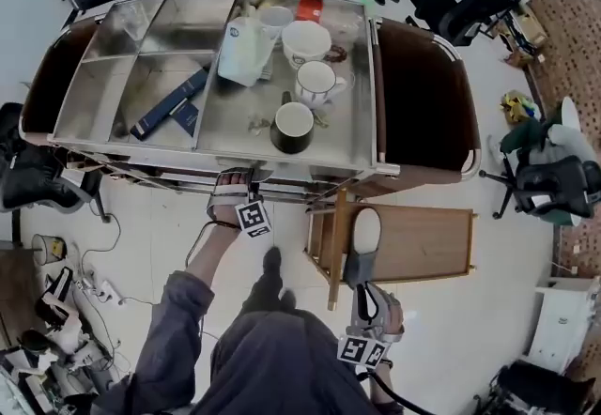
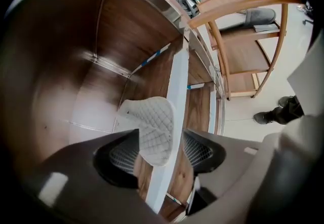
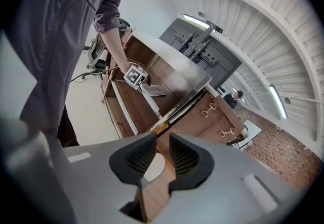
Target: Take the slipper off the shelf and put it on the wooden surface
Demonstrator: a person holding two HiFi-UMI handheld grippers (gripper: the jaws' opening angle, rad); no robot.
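- Pale tiled floor [image 1: 160, 244] is filling most of the room, and office chairs [image 1: 460, 5] are sitting at the back. What's the cart holding?
- Its steel top tray [image 1: 225, 152] is carrying a white jug [image 1: 246, 52], a white mug [image 1: 316, 82], a black mug [image 1: 293, 127] and a blue book [image 1: 169, 103]. The left gripper [image 1: 230, 183] [image 2: 159, 149] is reaching under it into the brown shelf [image 2: 61, 81]. Its jaws are hanging wide apart around the quilted white slipper [image 2: 152, 126], not pinching it.
- And the right gripper [image 1: 362, 289] [image 3: 157, 157]?
- It's hovering at the near edge of the low wooden table [image 1: 423, 239], with the jaws barely parted and gripping nothing. A second slipper [image 1: 362, 239] is lying on that wood right at its tips, can't tell if they're touching. Bare floor is showing on both sides of the table.
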